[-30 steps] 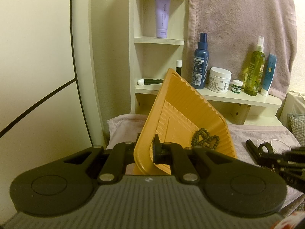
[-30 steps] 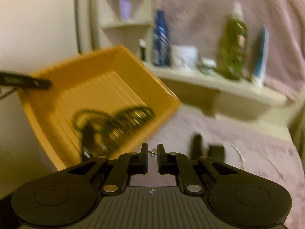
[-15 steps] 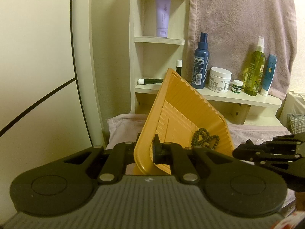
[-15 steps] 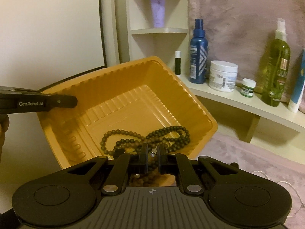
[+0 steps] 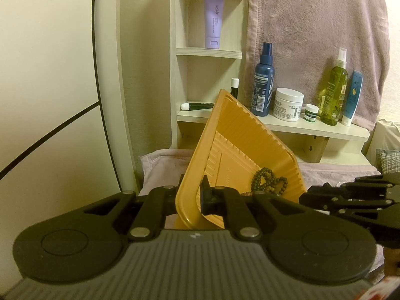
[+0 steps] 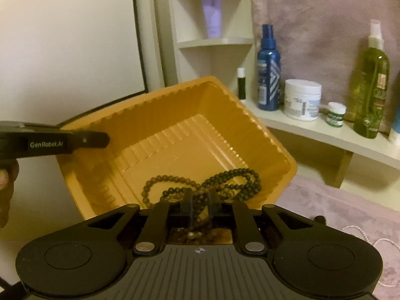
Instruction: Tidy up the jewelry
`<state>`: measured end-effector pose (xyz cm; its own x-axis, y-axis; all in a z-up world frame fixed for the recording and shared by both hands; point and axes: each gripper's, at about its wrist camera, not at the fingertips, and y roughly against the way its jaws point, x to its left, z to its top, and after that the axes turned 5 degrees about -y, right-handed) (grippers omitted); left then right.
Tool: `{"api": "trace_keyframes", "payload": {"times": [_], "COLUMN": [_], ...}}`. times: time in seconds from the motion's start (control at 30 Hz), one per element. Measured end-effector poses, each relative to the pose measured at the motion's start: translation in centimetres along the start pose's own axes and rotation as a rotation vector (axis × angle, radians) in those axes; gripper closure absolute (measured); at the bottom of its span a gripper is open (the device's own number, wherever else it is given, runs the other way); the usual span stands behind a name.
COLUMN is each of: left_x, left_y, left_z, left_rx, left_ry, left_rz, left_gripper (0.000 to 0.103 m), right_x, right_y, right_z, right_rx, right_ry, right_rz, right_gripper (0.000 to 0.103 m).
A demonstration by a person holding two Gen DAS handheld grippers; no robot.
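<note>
My left gripper (image 5: pixel 191 196) is shut on the rim of an orange plastic tray (image 5: pixel 232 150) and holds it tilted up above the pink cloth. A dark bead necklace (image 5: pixel 268 181) lies in the tray's low corner; it also shows in the right wrist view (image 6: pixel 200 185). My right gripper (image 6: pixel 200 203) hangs over the tray's near edge, its fingers slightly apart above the beads; whether anything small sits between them I cannot tell. The right gripper also shows in the left wrist view (image 5: pixel 310 197), at the tray's right edge. The tray (image 6: pixel 175 130) fills the middle of the right wrist view.
A shelf (image 5: pixel 287 127) behind holds a blue spray bottle (image 5: pixel 262 80), a white jar (image 5: pixel 288 103), a green bottle (image 5: pixel 335 90) and tubes. A pink towel (image 5: pixel 312 25) hangs above. A pale chain (image 6: pixel 370 237) lies on the pink cloth (image 6: pixel 337 200) at the right.
My right gripper has swung from above the cloth to over the tray and lowered toward the beads; its fingers have parted a little. The left gripper keeps the tray still.
</note>
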<state>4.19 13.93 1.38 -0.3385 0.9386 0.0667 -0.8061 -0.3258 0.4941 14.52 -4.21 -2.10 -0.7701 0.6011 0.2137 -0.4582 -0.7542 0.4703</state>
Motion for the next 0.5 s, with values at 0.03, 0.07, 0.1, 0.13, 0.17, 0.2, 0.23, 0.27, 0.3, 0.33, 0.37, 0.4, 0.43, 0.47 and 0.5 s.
{"api": "trace_keyframes", "payload": {"times": [0.03, 0.07, 0.1, 0.13, 0.17, 0.2, 0.23, 0.27, 0.3, 0.33, 0.37, 0.4, 0.43, 0.47, 0.5], "left_x": [0.0, 0.0, 0.0, 0.0, 0.1, 0.1, 0.0, 0.0, 0.0, 0.0, 0.0, 0.0, 0.0, 0.0, 0.0], "left_y": [0.0, 0.0, 0.0, 0.0, -0.1, -0.1, -0.1, -0.1, -0.1, -0.1, -0.1, -0.1, -0.1, -0.1, -0.1], "left_z": [0.0, 0.0, 0.0, 0.0, 0.0, 0.0, 0.0, 0.0, -0.1, -0.1, -0.1, -0.1, -0.1, -0.1, -0.1], "left_rx": [0.000, 0.000, 0.000, 0.000, 0.000, 0.000, 0.000, 0.000, 0.000, 0.000, 0.000, 0.000, 0.000, -0.001, -0.001], "left_ry": [0.000, 0.000, -0.001, -0.001, -0.001, -0.001, -0.001, -0.002, -0.002, -0.002, -0.002, -0.002, -0.003, -0.003, -0.003], "left_rz": [0.001, 0.000, 0.000, 0.000, 0.000, 0.000, 0.000, 0.000, 0.000, 0.000, 0.000, 0.000, 0.001, 0.000, -0.001], "left_gripper": [0.096, 0.096, 0.096, 0.096, 0.096, 0.096, 0.096, 0.096, 0.096, 0.096, 0.096, 0.096, 0.096, 0.096, 0.096], "right_x": [-0.2, -0.4, -0.5, -0.7, -1.0, -1.2, -1.5, -1.8, -2.1, -2.5, -2.9, -3.3, -3.8, -4.3, -4.9], "right_y": [0.2, 0.3, 0.5, 0.7, 1.1, 1.4, 1.8, 2.4, 2.8, 3.4, 4.0, 4.6, 5.1, 5.7, 6.3], "right_z": [0.0, 0.1, 0.1, 0.1, 0.0, 0.0, -0.1, -0.2, -0.4, -0.7, -1.0, -1.3, -1.7, -2.2, -2.7], "right_rx": [-0.005, -0.009, -0.016, -0.022, -0.027, -0.032, -0.039, -0.050, -0.058, -0.067, -0.074, -0.079, -0.081, -0.084, -0.088], "right_ry": [-0.009, -0.016, -0.021, -0.026, -0.034, -0.040, -0.045, -0.054, -0.061, -0.070, -0.078, -0.084, -0.094, -0.106, -0.119], "right_rz": [-0.003, -0.010, -0.019, -0.029, -0.039, -0.051, -0.067, -0.091, -0.111, -0.134, -0.161, -0.187, -0.214, -0.242, -0.267], "right_gripper": [0.081, 0.080, 0.080, 0.080, 0.080, 0.080, 0.080, 0.080, 0.080, 0.080, 0.080, 0.080, 0.080, 0.080, 0.080]}}
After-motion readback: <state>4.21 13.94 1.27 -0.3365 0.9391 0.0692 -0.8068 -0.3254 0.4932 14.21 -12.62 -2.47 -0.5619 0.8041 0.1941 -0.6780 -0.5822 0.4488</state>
